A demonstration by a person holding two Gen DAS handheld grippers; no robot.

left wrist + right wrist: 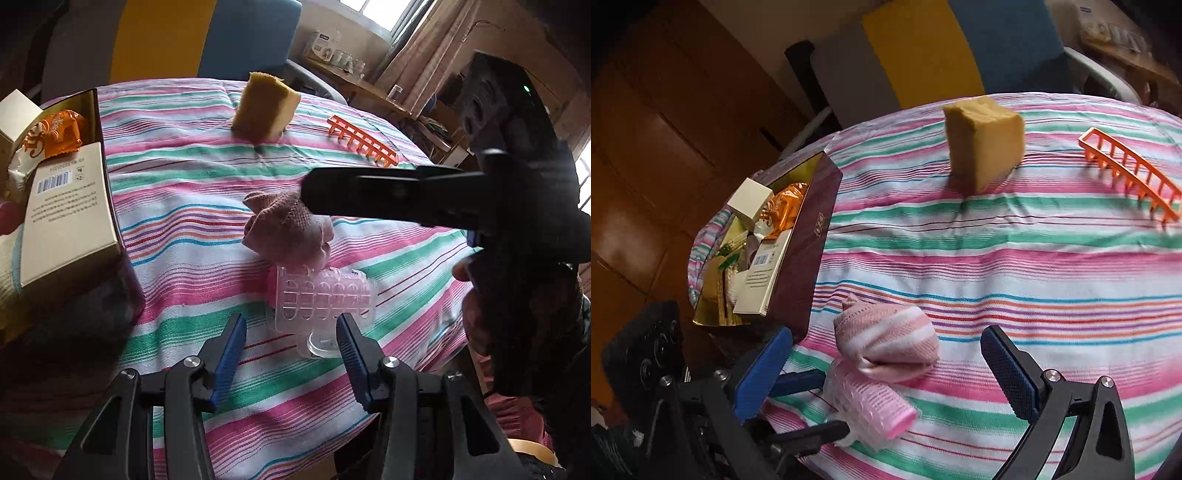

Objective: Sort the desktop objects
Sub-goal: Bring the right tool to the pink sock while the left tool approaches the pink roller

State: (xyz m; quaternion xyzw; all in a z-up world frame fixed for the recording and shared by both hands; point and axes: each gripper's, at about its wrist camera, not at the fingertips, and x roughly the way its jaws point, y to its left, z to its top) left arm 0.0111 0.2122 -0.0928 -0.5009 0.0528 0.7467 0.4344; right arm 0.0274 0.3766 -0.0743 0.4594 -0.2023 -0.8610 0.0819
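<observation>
Nearest item: your left gripper [291, 354] sits lowest in its own view, jaws partly open on either side of the clear plastic hair roller [323, 301]; the pads do not visibly press it, so you hold nothing.
Right gripper: your right gripper [886, 373] stands wide open and empty, with the pink sock bundle [886, 345] lying between its blue pads [1010, 373], apparently untouched.
Roller position: the roller lies on the striped desk cloth [1034, 266], touching the sock bundle.
Collection box: the dark open box [809, 236] at the desk's left edge already holds a long cream carton [762, 273], a small cream box [750, 201] and an orange packet [786, 206].
Still loose: the yellow sponge [984, 144] and the orange comb-like rack [1132, 173] stand well apart on the far side of the desk.
Progress: judged roughly half done; several items are boxed, four remain out.
Next step: you appear set to close on the roller or the sock.
</observation>
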